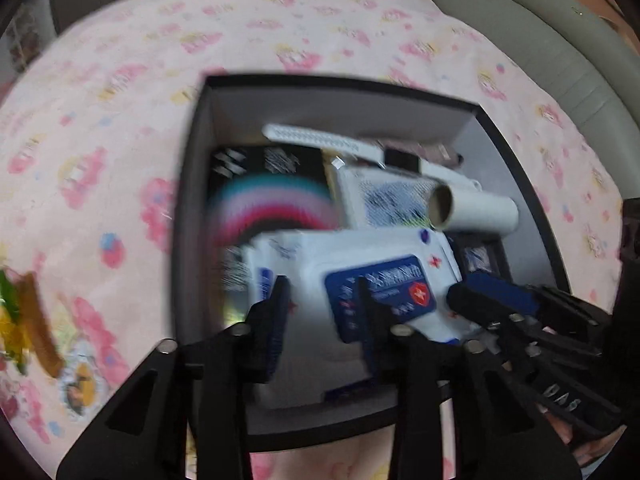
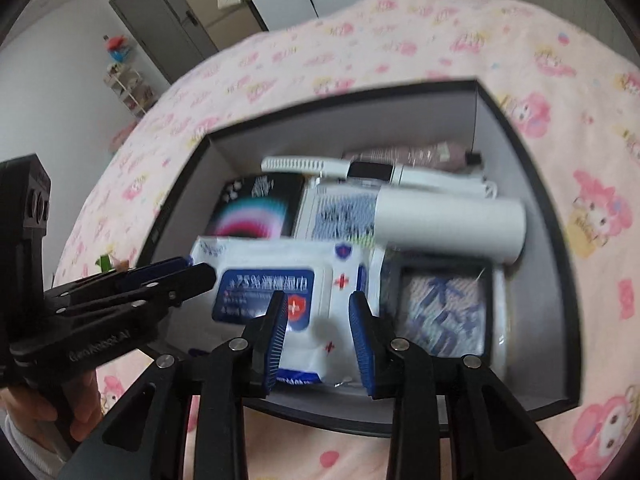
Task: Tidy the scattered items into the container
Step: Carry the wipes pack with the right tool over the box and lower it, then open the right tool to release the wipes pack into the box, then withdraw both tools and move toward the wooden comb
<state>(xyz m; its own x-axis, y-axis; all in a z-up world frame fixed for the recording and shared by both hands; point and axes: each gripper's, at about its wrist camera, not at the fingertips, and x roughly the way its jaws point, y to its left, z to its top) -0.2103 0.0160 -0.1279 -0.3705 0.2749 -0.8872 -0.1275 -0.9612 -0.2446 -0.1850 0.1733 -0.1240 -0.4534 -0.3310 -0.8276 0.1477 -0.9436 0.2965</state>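
Note:
A black box [image 1: 188,200] [image 2: 536,168] with grey inner walls sits on a pink patterned sheet. Inside lie a white and blue wet-wipes pack [image 1: 380,276] [image 2: 276,280], a white roll with a cardboard core [image 1: 476,210] [image 2: 448,224], a black box with a rainbow arc [image 1: 272,196] [image 2: 256,208], a white watch strap [image 1: 320,140] [image 2: 304,165] and other packets. My left gripper [image 1: 324,300] [image 2: 192,272] hovers open over the wipes pack. My right gripper [image 2: 320,320] [image 1: 464,292] is open over the pack's right end. Neither holds anything.
A yellow-green and brown wrapper [image 1: 28,320] lies on the sheet left of the box, blurred. A grey padded bed edge [image 1: 540,32] runs at the upper right. A wardrobe door [image 2: 160,20] and a small shelf [image 2: 128,84] stand in the room behind.

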